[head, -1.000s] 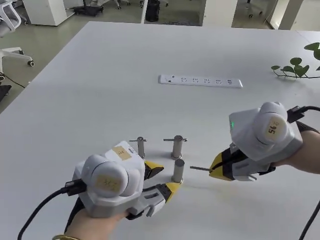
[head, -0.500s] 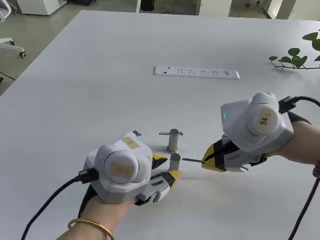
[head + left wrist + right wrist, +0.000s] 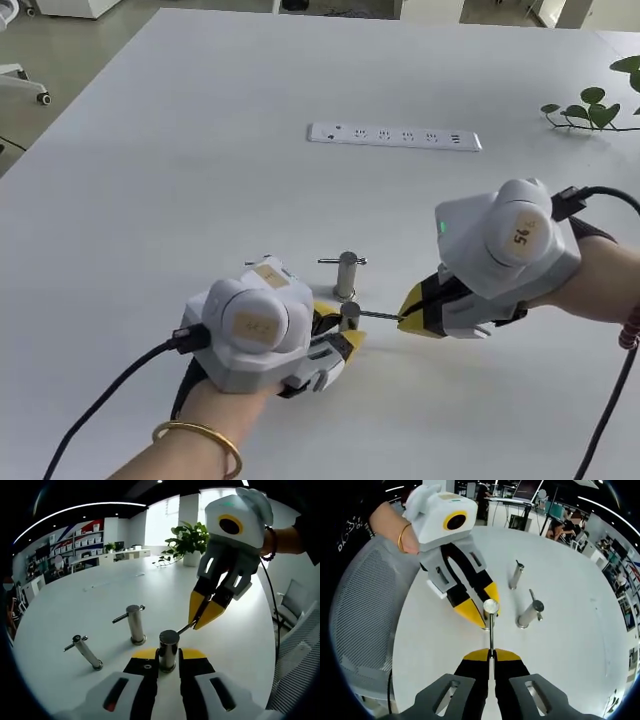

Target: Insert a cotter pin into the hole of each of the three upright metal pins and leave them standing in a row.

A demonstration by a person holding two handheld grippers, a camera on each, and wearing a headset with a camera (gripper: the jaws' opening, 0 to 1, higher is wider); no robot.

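The short grey cylindrical metal pin stands on the white table. The left gripper clamps it low on its body, jaws closed narrowly onto it. The metal pin looks smooth, rigid and heavy for its size. A sideways push near its top would probably tip it, so a low hold that leaves the top free seems right.

The thin steel cotter pin looks light and stiff, and likely to swivel if pinched loosely. The right gripper has its jaws shut on the rear end, and the shaft juts straight ahead to the metal pin's upper side. I cannot tell whether the tip is inside the hole.

The left forearm lies low on the near side of the metal pin, with that gripper pointing away from the person. The right hand sits to the metal pin's right, its gripper roughly level and aimed leftward. The two other upright metal pins, each carrying a cross-piece, stand just beyond the metal pin, apart from it.
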